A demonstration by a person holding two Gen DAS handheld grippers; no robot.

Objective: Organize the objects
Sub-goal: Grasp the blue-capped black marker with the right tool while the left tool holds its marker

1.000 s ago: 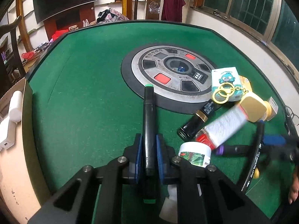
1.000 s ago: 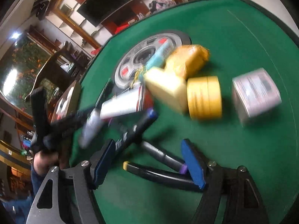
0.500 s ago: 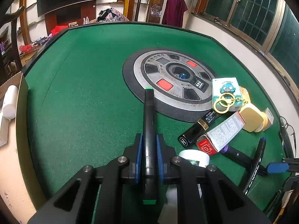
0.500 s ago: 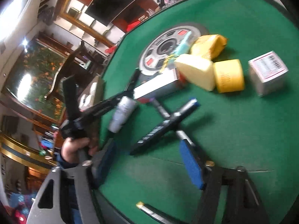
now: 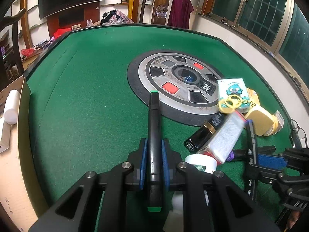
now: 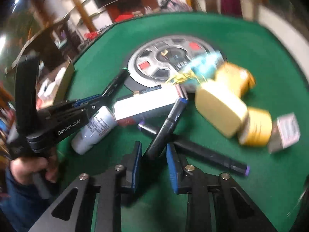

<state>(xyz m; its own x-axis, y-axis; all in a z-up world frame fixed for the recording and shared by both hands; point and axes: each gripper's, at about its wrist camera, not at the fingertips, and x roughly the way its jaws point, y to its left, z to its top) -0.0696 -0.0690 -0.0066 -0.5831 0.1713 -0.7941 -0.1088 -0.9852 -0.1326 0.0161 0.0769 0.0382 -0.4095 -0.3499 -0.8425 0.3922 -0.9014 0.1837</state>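
Left gripper: clenched on a green-capped marker, held lengthwise between the blue pads above the green worktop.

Right gripper: jaws parted around a blue-capped marker, pads not yet touching it, view blurred.

Clutter: purple-capped marker lying just beside, white box, white bottle, yellow case.

Handling note: judged best to centre the pads on the barrel, clear of the purple-capped marker, then close squarely before lifting.
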